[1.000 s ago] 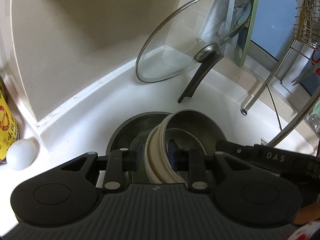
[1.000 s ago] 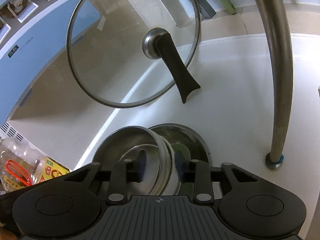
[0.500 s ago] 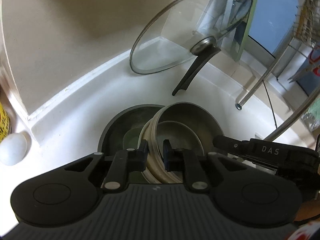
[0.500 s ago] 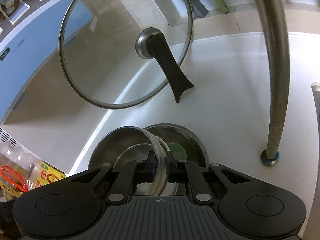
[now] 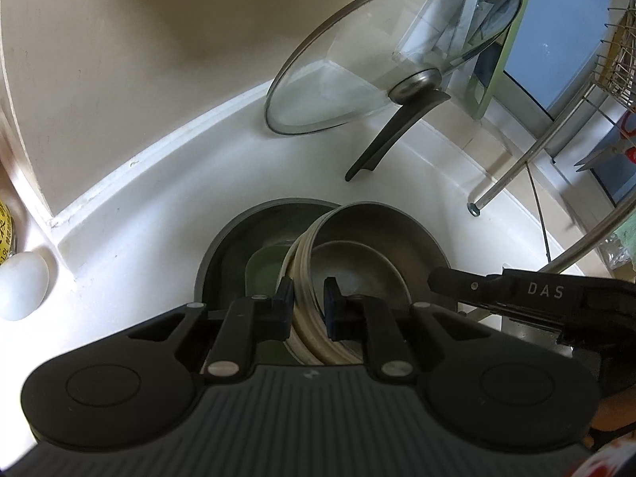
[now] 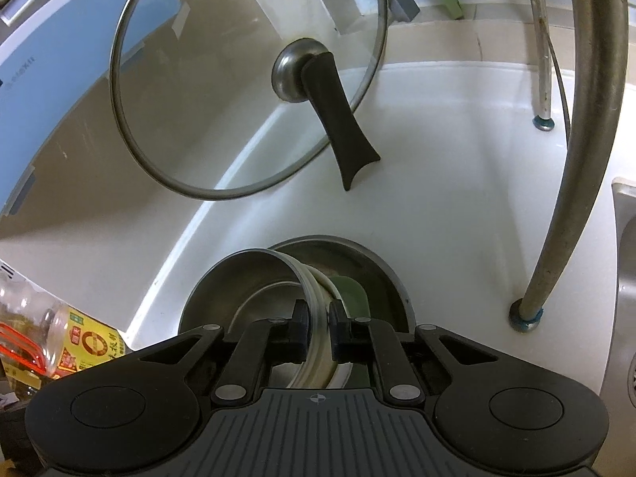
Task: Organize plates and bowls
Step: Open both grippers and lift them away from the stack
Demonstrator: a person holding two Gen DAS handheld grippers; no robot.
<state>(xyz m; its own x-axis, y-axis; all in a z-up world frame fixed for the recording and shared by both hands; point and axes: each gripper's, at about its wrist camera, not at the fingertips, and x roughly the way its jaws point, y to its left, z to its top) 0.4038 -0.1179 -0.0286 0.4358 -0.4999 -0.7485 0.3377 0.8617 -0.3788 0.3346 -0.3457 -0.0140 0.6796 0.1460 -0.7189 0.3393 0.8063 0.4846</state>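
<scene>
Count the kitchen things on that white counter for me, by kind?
Metal bowls: 1
Dark plates: 1
Green dishes: 1
Glass pot lids: 1
White eggs: 1
Oil bottles: 1
Total: 6

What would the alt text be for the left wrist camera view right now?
The left gripper is clamped on the cream rim of a metal bowl tilted against a dark plate on a white counter. Behind, a glass lid leans on the wall; the right gripper enters from the right.
</scene>
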